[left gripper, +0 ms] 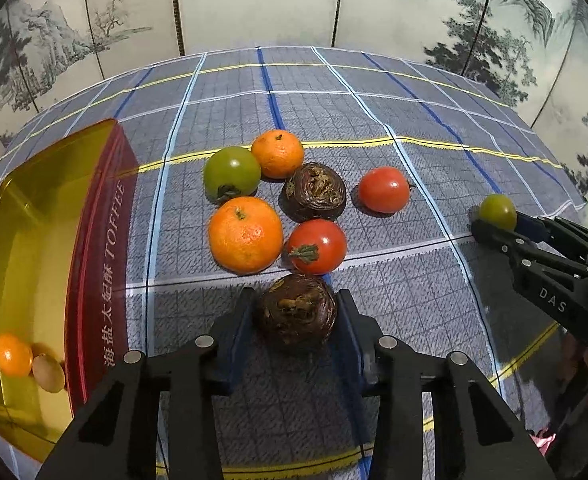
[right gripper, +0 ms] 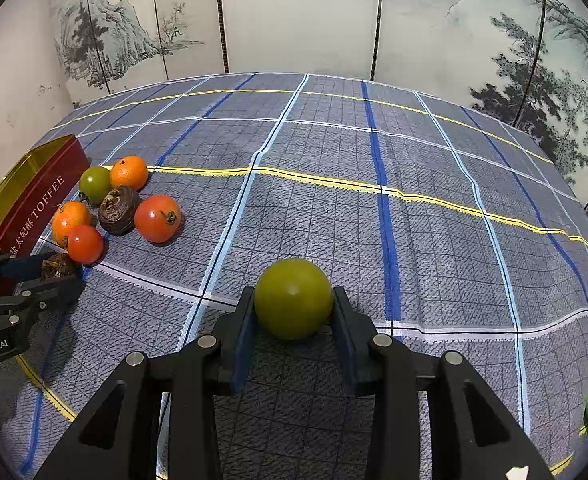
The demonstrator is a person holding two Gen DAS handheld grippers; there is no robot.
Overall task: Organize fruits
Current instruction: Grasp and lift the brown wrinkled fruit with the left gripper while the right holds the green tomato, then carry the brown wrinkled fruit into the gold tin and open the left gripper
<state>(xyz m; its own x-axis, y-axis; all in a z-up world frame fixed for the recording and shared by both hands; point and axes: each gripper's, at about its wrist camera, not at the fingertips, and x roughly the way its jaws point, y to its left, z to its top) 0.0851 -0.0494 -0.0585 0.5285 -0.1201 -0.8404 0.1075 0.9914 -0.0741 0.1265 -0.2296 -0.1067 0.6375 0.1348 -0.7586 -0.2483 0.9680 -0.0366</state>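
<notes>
A brown chestnut (left gripper: 295,310) is clamped by the left gripper (left gripper: 295,312); a green tomato (right gripper: 293,298) is clamped by the right gripper (right gripper: 293,304).

Glossy gilt metal tin (left gripper: 34,216), matt woven checked cloth (left gripper: 373,112), smooth shiny tomatoes (left gripper: 383,189).

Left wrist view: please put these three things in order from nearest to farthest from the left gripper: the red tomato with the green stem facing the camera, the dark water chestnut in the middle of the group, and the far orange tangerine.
From the left gripper:
1. Red tomato, just ahead, slightly right.
2. Dark water chestnut, behind the tomato, mid-group.
3. Far tangerine, at the back of the group.
</notes>
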